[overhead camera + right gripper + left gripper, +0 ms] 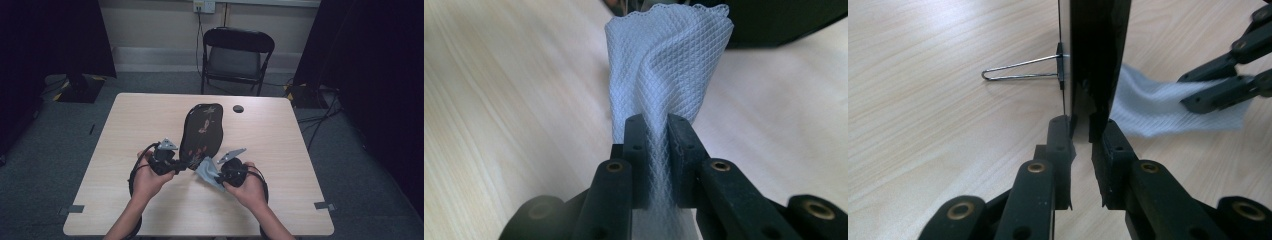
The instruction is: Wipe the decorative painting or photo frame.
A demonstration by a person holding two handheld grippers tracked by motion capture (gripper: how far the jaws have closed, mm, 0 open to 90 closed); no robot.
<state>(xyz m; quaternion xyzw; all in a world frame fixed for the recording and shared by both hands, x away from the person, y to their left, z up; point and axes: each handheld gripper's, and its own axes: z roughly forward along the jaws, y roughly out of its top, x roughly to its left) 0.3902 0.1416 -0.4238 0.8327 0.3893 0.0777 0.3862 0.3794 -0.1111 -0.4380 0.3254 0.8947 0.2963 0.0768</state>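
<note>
A black oblong board (202,130) with a flower pattern lies lengthwise on the middle of the wooden table (125,145). My left gripper (177,167) is shut on its near edge. In the left gripper view the board (1098,50) stands edge-on between the pads of the left gripper (1082,131), and a wire stand (1018,70) sticks out of its left face. My right gripper (217,175) is shut on a pale blue waffle-weave cloth (206,170). The cloth (669,55) rises from the right gripper (658,130) toward the board (774,20). The cloth (1153,110) touches the board's right side.
A round dark cable hole (238,108) sits in the tabletop right of the board's far end. A black folding chair (237,55) stands behind the table. Tape marks (324,205) lie near the front corners. Bare wood spreads left and right of the hands.
</note>
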